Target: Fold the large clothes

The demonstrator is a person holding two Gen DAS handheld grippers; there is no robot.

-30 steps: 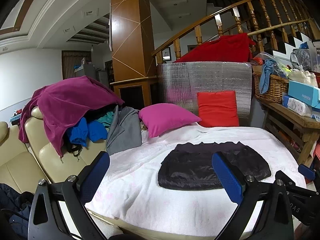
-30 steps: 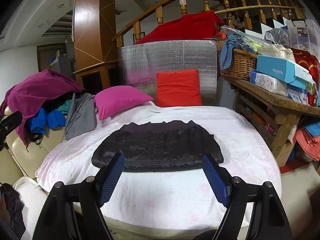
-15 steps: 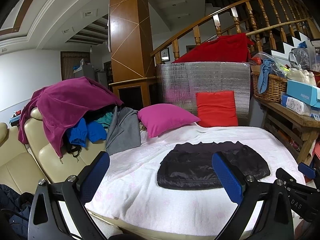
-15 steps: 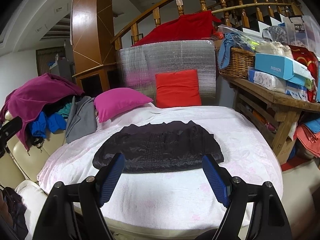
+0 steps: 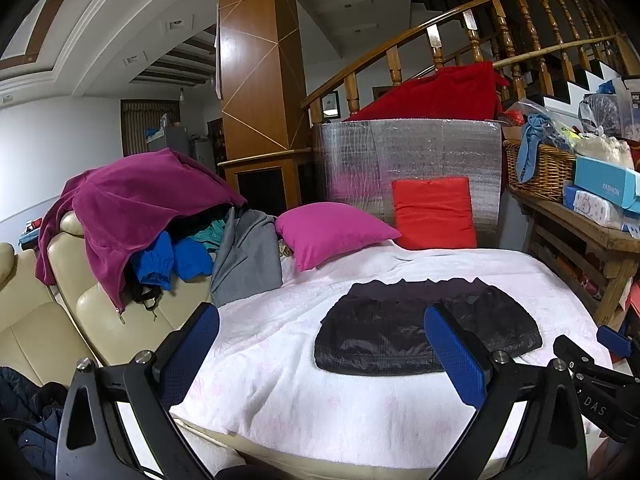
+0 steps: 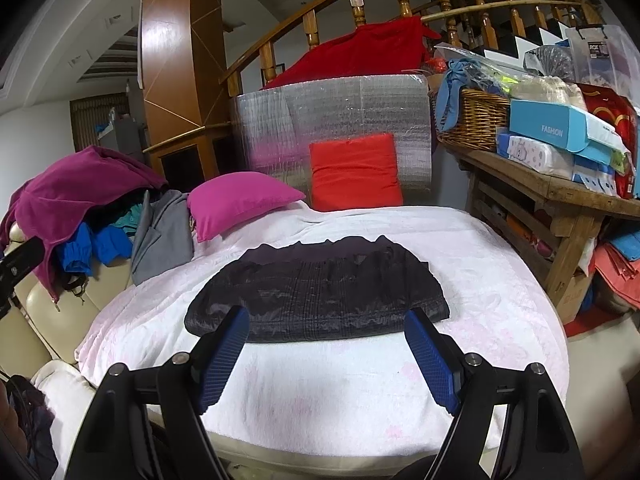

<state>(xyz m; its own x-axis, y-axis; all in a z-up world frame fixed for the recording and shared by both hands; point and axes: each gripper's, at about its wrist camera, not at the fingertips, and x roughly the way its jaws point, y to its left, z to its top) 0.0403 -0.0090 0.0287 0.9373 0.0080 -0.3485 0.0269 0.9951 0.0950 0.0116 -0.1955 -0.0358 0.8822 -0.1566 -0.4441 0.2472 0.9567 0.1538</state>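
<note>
A black quilted jacket [image 5: 404, 332] [image 6: 320, 292] lies folded flat in the middle of a white blanket [image 5: 320, 400] [image 6: 328, 392] over a round surface. My left gripper [image 5: 320, 316] hovers in front of the blanket's near left edge, its blue pads wide apart with nothing between them. My right gripper [image 6: 326, 318] hangs short of the jacket's near edge, open and empty too. Part of the right gripper [image 5: 612, 340] shows at the right edge of the left wrist view.
A pile of clothes, with a magenta fleece [image 5: 132, 208] [image 6: 68, 188] on top, covers a cream sofa [image 5: 48, 320] at left. A pink cushion [image 5: 332, 232] and a red cushion [image 6: 354, 172] lean at the back. At right, a wooden bench [image 6: 552, 196] holds a basket and boxes.
</note>
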